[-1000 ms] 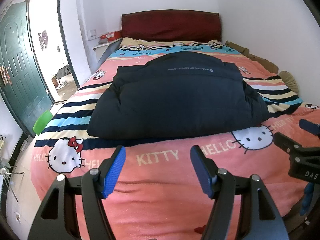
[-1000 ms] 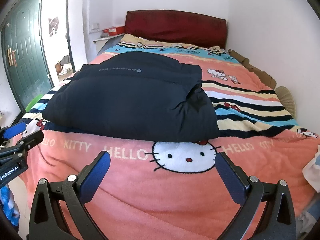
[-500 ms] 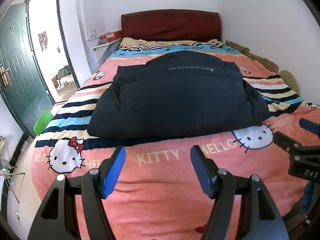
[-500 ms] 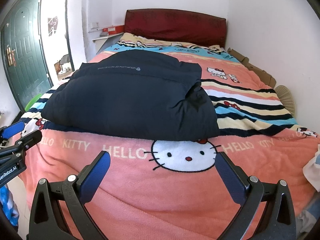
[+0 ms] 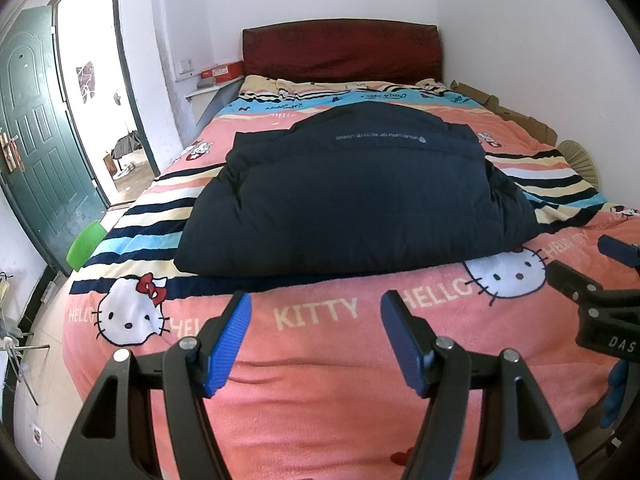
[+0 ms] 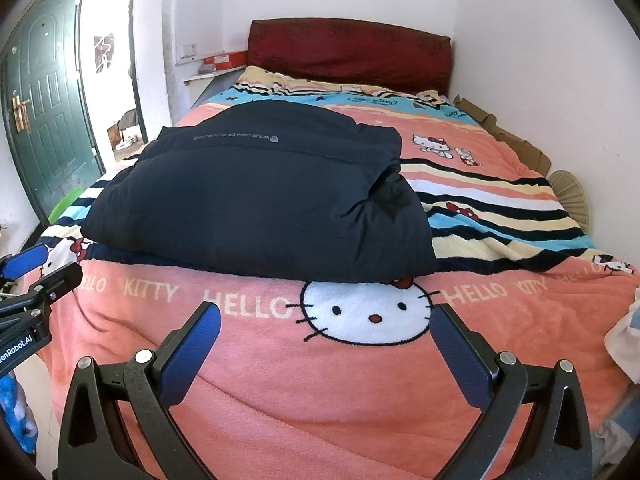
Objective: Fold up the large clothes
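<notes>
A dark navy padded jacket lies folded into a thick rectangle on the middle of the bed; it also shows in the right wrist view. My left gripper is open and empty, above the pink blanket at the foot of the bed, short of the jacket. My right gripper is open and empty, also at the foot, to the right of the left one. Each gripper shows at the edge of the other's view: the right one, the left one.
The bed carries a pink Hello Kitty blanket with striped bands and a dark red headboard. A green door stands open at left. White walls border the right side. Cardboard and a fan lie along the right wall.
</notes>
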Available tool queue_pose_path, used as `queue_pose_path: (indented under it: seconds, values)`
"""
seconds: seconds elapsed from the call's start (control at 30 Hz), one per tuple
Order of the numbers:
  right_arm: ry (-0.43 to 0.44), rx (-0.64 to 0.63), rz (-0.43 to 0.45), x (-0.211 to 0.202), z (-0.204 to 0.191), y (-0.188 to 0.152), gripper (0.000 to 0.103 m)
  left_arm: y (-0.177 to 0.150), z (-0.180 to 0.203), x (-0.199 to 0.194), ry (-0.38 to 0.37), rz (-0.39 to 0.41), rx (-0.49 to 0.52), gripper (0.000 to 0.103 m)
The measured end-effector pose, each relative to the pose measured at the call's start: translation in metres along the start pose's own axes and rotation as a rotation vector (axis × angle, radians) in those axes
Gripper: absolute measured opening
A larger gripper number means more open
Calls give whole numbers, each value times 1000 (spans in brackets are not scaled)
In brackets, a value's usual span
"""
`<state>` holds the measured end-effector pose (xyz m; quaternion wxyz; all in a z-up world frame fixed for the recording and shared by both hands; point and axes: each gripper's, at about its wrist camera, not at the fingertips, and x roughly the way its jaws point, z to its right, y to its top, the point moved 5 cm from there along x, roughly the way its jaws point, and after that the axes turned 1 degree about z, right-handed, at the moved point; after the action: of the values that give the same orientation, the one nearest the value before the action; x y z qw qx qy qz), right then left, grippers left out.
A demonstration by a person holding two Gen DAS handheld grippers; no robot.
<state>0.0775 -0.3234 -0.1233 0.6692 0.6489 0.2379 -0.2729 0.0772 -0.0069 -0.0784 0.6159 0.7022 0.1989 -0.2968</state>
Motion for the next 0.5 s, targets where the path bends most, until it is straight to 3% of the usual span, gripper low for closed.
queue_pose_path:
  seconds: [0.5]
  values:
    - [4,-16,7,-3,-4,0,103,0,3,-3,5,7,0,65]
